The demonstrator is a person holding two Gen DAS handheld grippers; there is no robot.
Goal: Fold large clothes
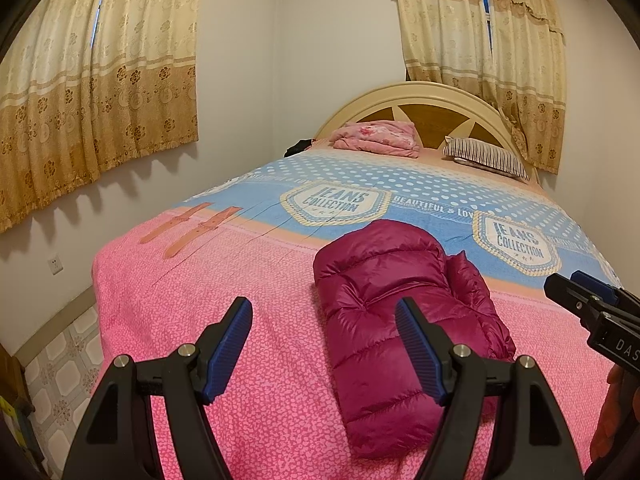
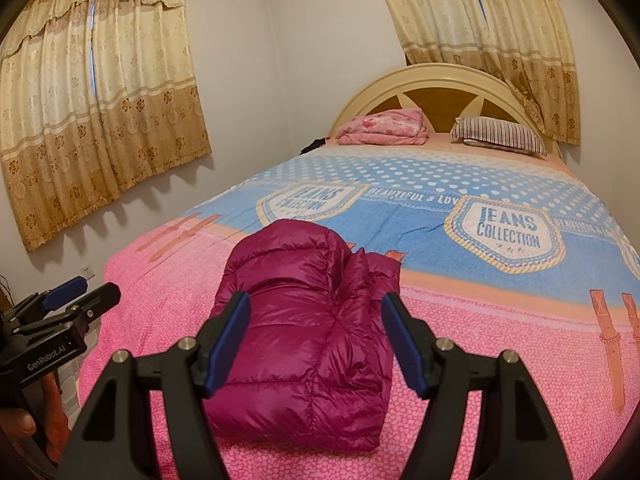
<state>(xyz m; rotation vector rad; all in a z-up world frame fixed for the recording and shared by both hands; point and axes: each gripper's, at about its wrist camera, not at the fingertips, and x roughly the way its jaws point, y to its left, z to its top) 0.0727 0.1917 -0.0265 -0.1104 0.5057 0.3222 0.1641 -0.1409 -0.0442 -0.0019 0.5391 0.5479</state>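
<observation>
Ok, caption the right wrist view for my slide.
Folded magenta quilted puffer jacket lying on the pink-and-blue patterned bedspread, open right gripper above.

Down jacket [image 2: 304, 328]: glossy magenta, quilted. Bedspread [image 2: 500, 360]: near part pink speckled, far part blue with white dots, cream "JEANS COLLECTION" badges. Pillow [image 2: 500, 136]: dark/white stripes. Folded blanket [image 2: 384, 128]: pink floral. Curtains [image 2: 100, 120]: cream over tan floral. Gripper pads [image 2: 230, 344]: blue
</observation>
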